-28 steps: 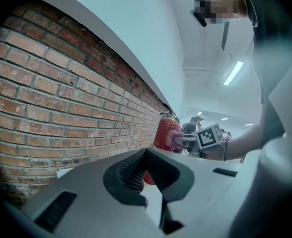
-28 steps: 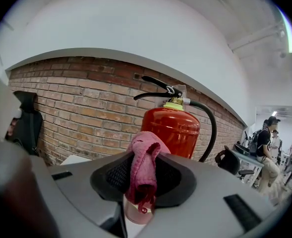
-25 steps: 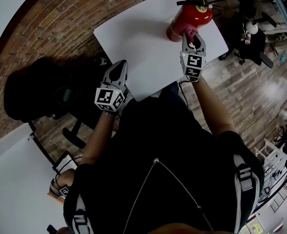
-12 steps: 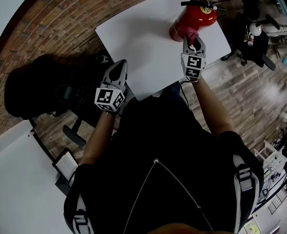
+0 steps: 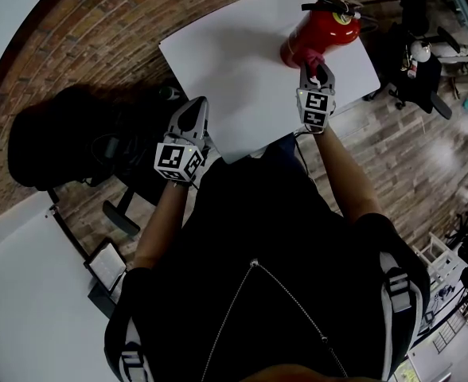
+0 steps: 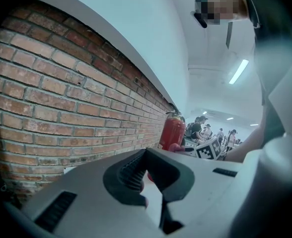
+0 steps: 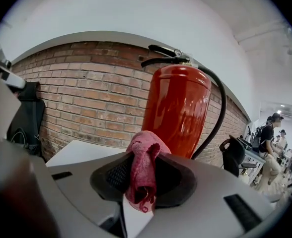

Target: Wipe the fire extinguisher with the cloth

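Observation:
A red fire extinguisher (image 5: 323, 29) with a black handle and hose stands upright near the far right corner of the white table (image 5: 234, 62). My right gripper (image 5: 314, 62) is shut on a bunched pink cloth (image 5: 306, 53) and holds it against the low near side of the cylinder. In the right gripper view the cloth (image 7: 142, 168) bulges out between the jaws, with the extinguisher (image 7: 178, 110) right behind it. My left gripper (image 5: 195, 103) hovers at the table's near left edge, shut and empty. The left gripper view shows the extinguisher (image 6: 171, 132) far off.
A dark chair or bag (image 5: 55, 146) sits left of the table by the brick wall (image 7: 81, 103). Black office chairs (image 5: 415, 58) stand to the right on the wood floor. Another white table (image 5: 19, 309) lies at the lower left. People (image 6: 200, 128) stand in the distance.
The head view has shifted slightly, so the table and extinguisher sit a little further right. My right gripper keeps the cloth at the extinguisher's base. The left gripper has barely moved.

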Demonstrator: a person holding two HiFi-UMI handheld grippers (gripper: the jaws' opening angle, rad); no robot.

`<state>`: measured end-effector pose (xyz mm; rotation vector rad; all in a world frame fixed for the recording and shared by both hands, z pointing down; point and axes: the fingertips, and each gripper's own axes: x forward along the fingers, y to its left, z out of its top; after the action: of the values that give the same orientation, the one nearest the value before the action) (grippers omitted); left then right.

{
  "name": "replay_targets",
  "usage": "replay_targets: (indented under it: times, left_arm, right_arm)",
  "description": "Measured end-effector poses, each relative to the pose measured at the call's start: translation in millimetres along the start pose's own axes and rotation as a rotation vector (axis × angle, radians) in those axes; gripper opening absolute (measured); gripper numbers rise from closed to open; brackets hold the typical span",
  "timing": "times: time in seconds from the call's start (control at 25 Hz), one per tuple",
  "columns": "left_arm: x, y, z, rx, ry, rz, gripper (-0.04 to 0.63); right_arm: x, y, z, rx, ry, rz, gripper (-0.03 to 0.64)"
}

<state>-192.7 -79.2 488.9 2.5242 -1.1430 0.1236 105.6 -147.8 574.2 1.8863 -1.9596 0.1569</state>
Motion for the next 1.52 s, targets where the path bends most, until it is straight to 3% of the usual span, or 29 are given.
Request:
replay_targets:
  times: [1.52]
  left_arm:
    - [-16.3,20.9,-11.8,-0.005,0.039,0.083,0.017]
  right_arm:
    - [49.9,29.6,-113.2,-0.055,0.245,0.090,0.107]
